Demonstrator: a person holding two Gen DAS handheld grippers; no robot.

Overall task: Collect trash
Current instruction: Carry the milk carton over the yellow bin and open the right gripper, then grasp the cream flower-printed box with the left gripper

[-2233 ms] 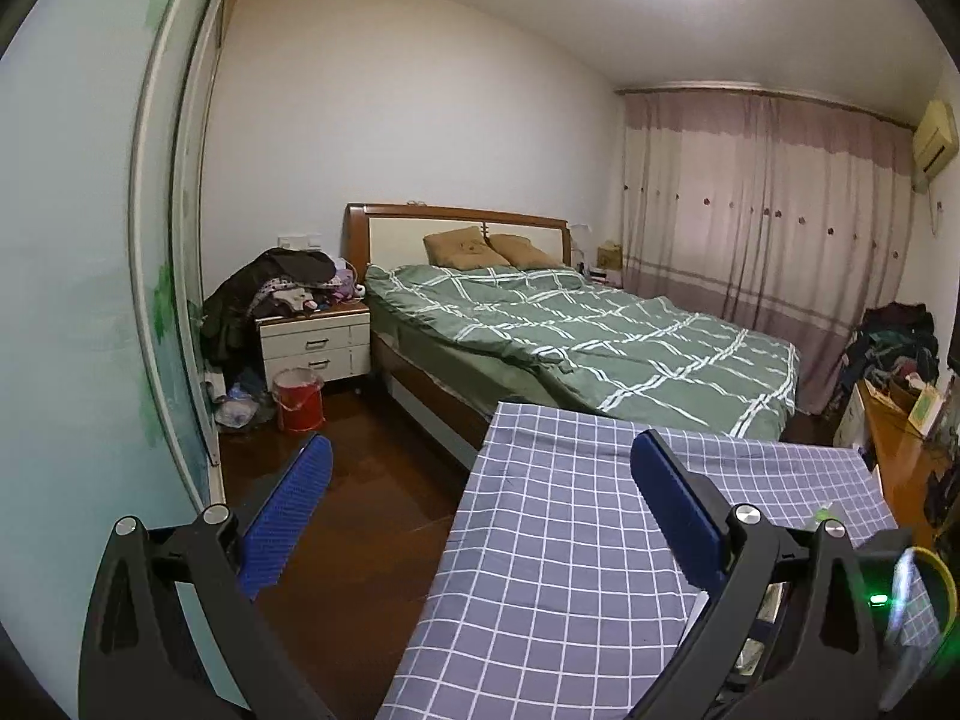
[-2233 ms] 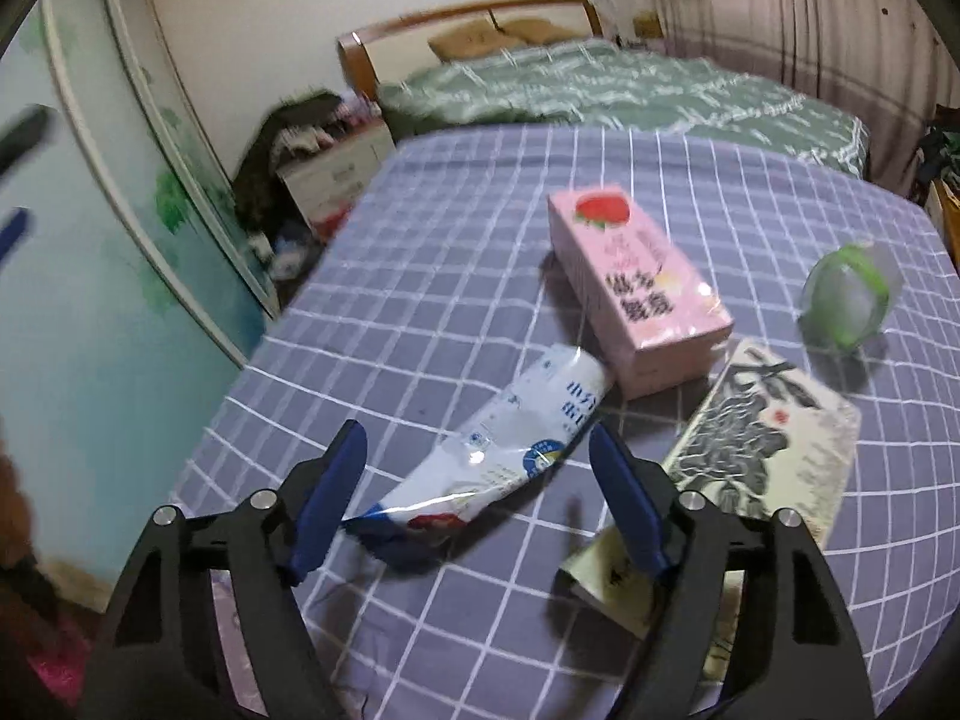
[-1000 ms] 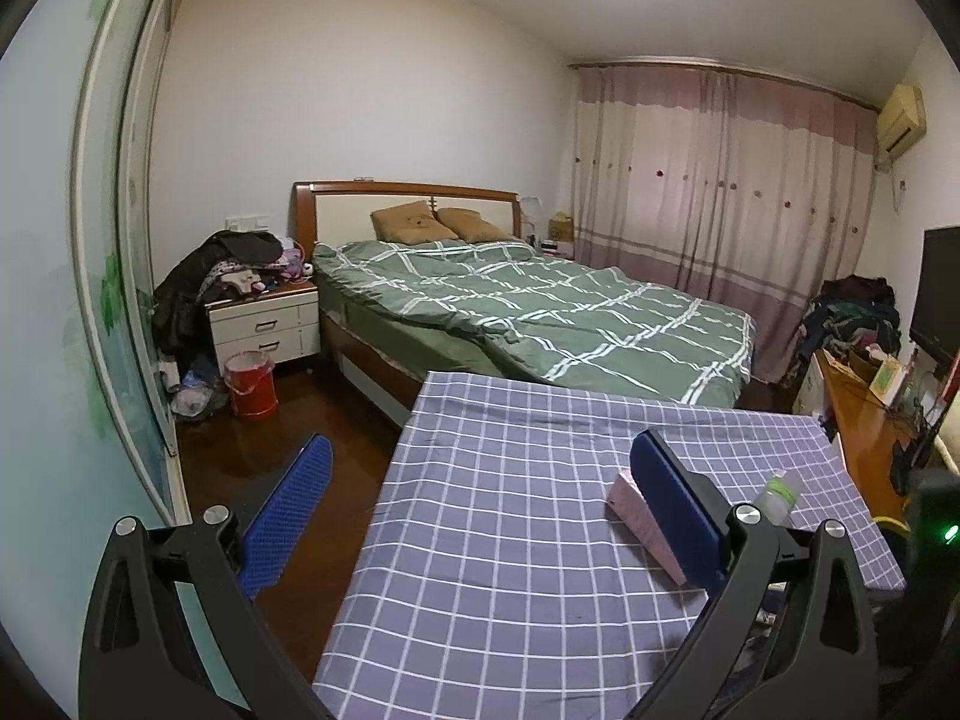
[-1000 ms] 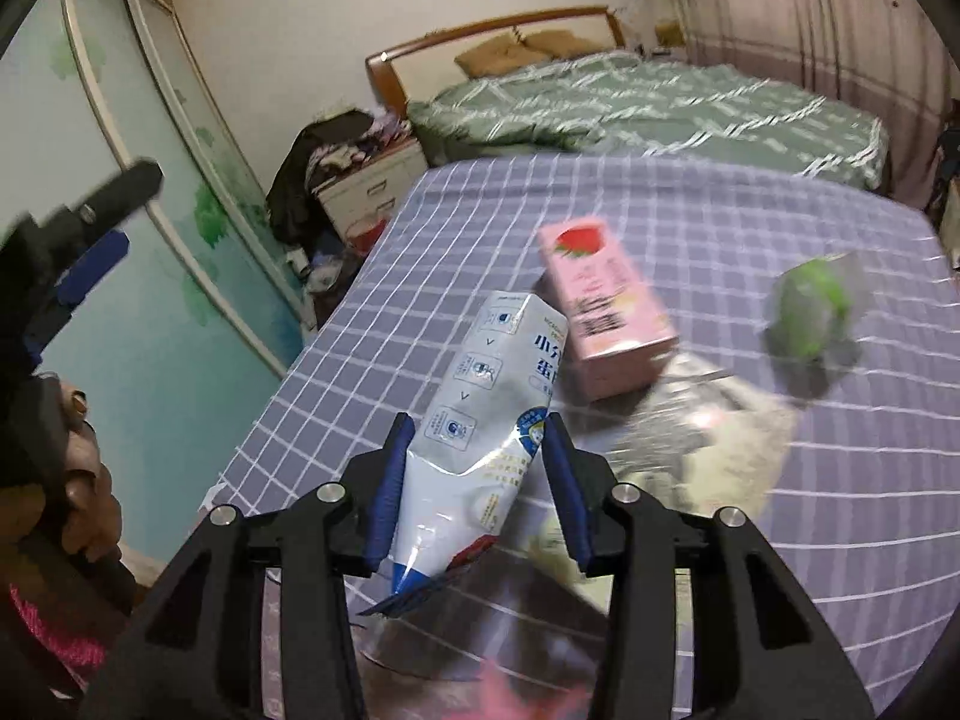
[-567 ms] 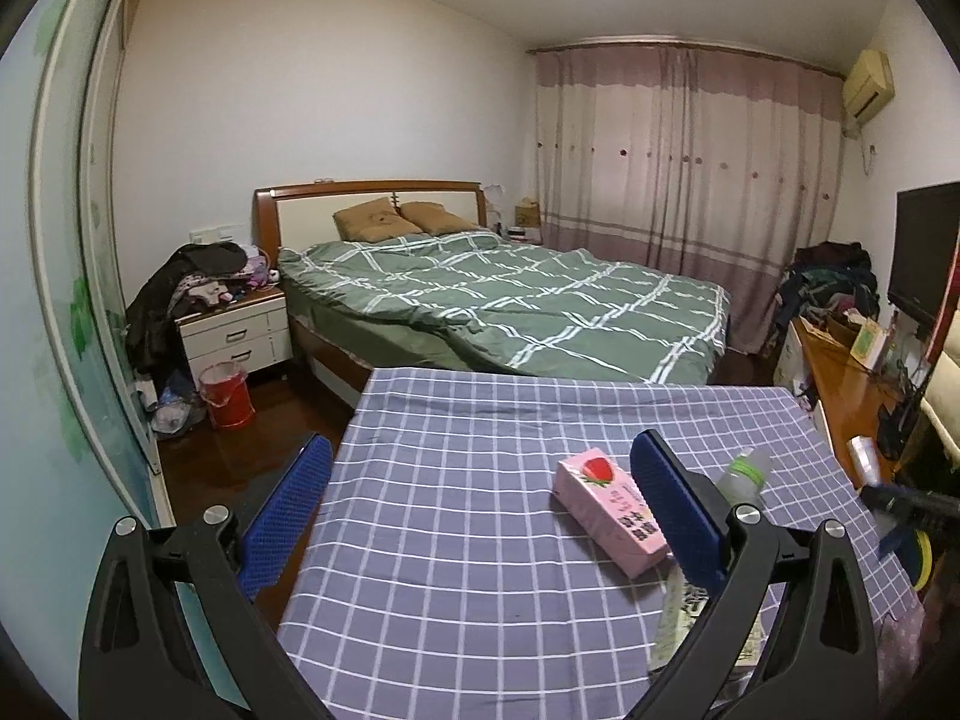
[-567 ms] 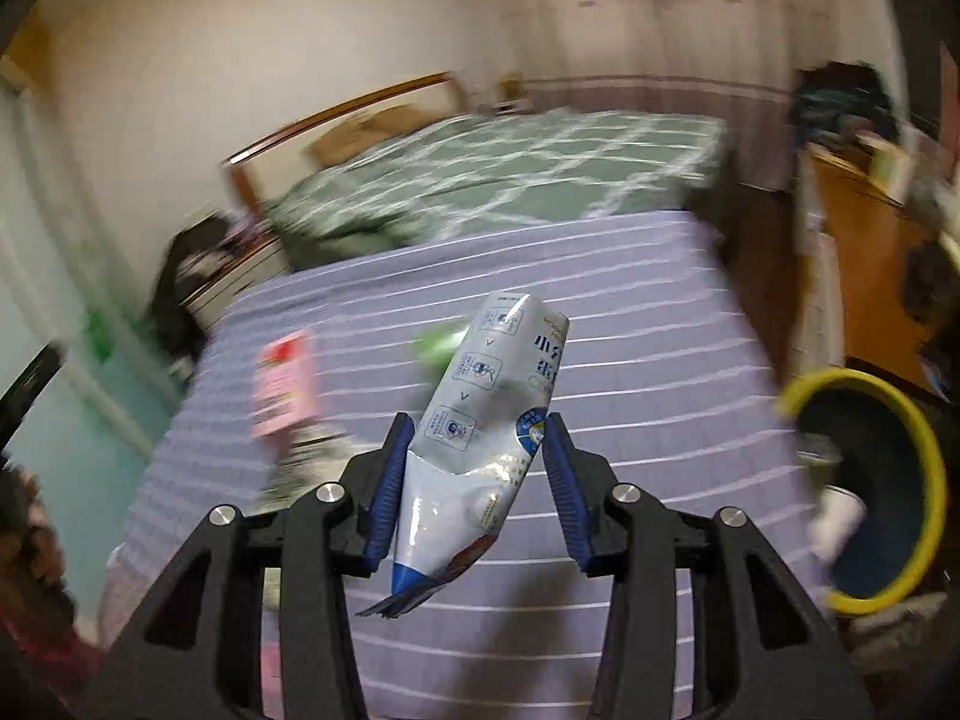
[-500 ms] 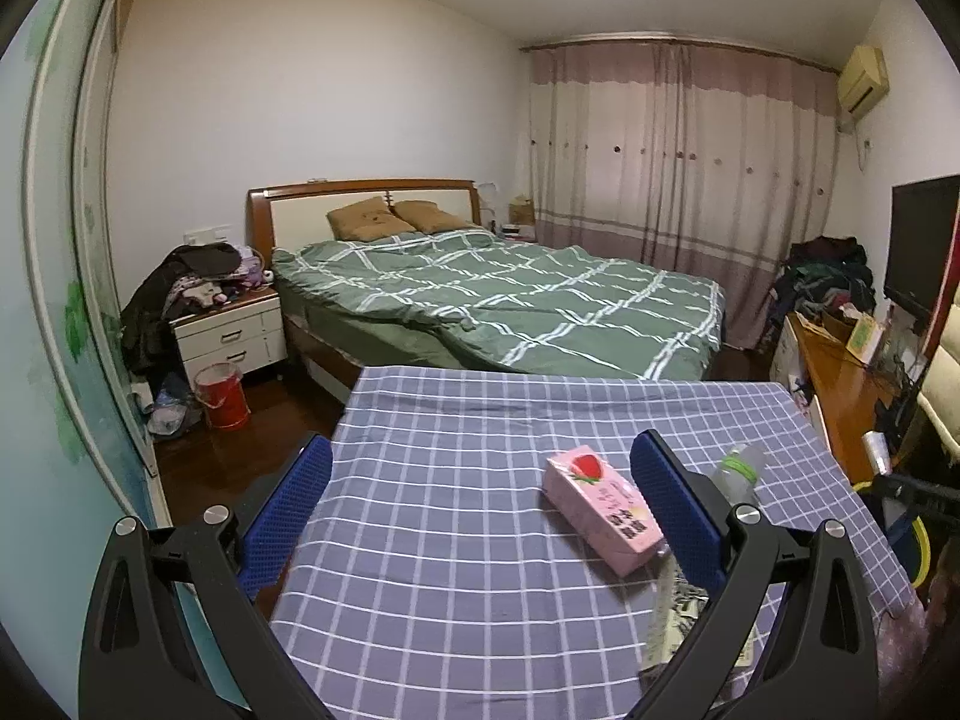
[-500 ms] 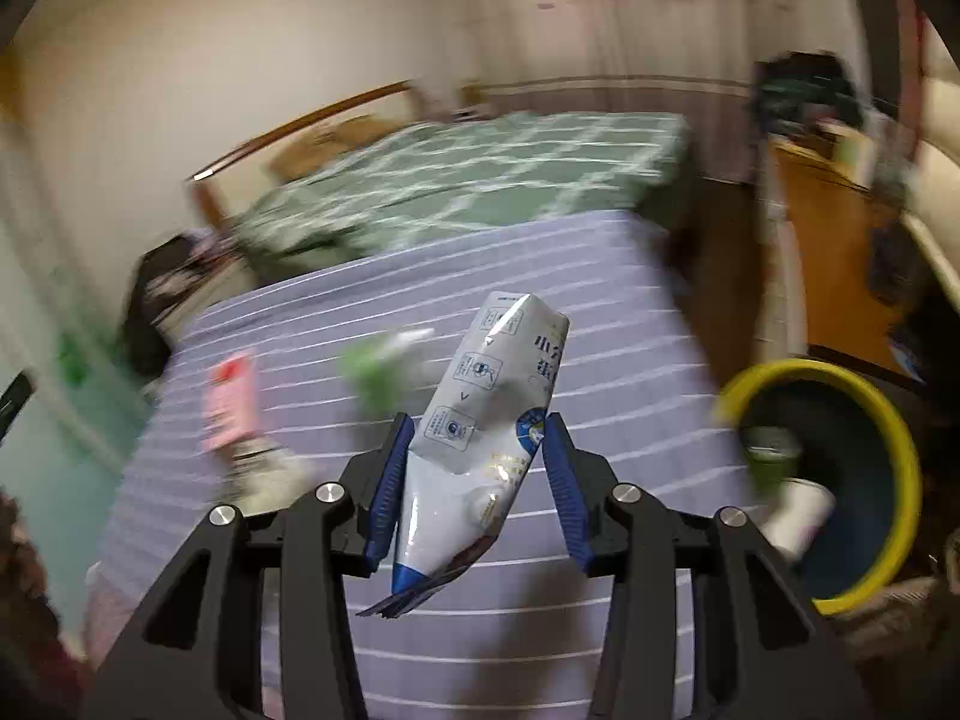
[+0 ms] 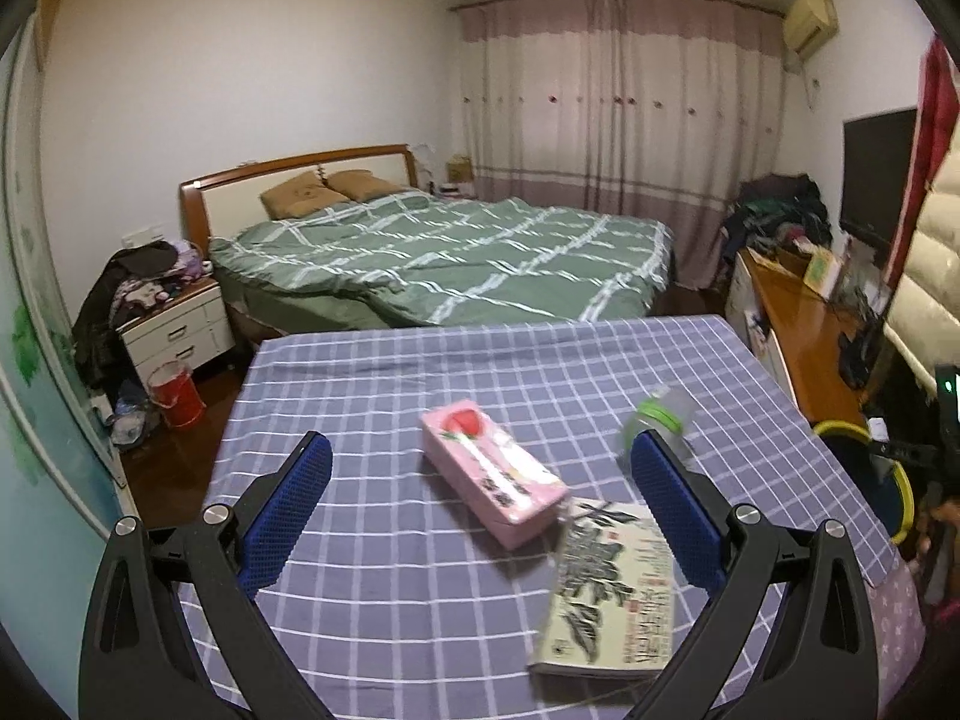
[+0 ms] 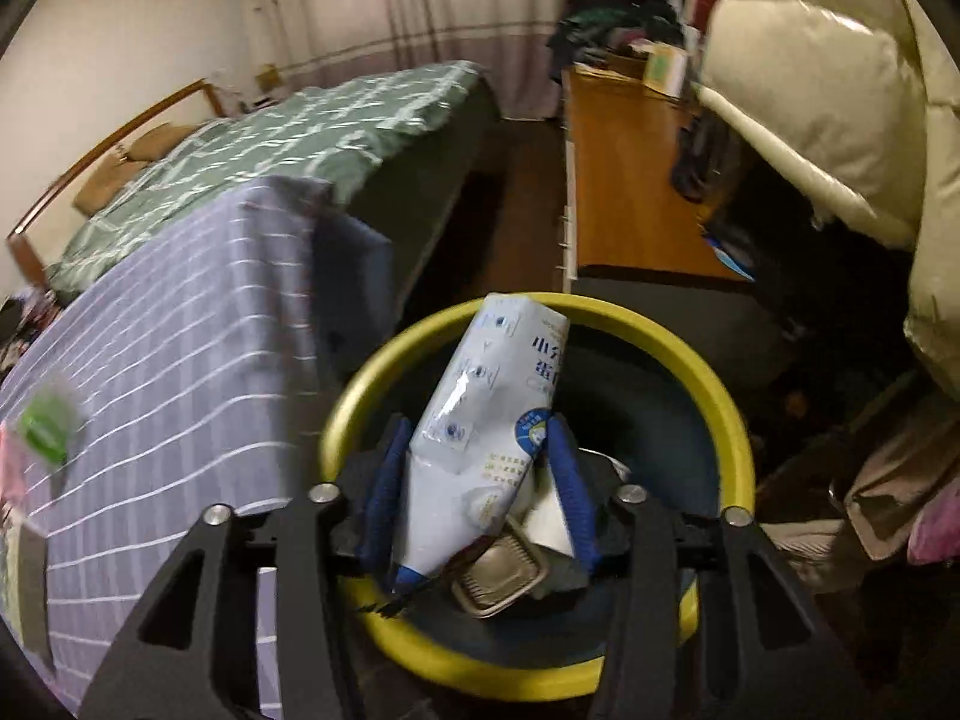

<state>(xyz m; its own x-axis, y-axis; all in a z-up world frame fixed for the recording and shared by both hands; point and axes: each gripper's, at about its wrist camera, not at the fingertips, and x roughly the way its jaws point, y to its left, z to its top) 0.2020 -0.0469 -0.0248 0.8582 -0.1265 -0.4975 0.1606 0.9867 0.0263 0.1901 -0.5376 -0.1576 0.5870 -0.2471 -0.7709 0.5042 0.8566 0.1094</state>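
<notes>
Table (image 9: 372,600): spread below and ahead of the left gripper under a purple check cloth; in the right wrist view it lies off to the left, its corner just beside the bin.
Bin (image 10: 729,420): yellow-rimmed, dark inside, straight under the right gripper, with other rubbish already in the bottom.
Book (image 9: 612,594): flat near the table's front edge, ahead and right of the left gripper.
Pink box (image 9: 492,474): dead ahead between the left jaws' lines, long axis slanting away to the left, touching the book's corner.
Milk carton (image 10: 486,438): white and blue, between the right jaws, long axis pointing away, far end over the bin's back rim.
Green bottle (image 9: 660,414): lying beyond the left gripper's right finger.
Right gripper (image 10: 474,498): jaws have just been opening about the carton; the left pad looks clear of it, so the grip seems let go.
Left gripper (image 9: 480,516): wide open, empty.
Room: the carton has open bin beneath it; likely a clean drop.
</notes>
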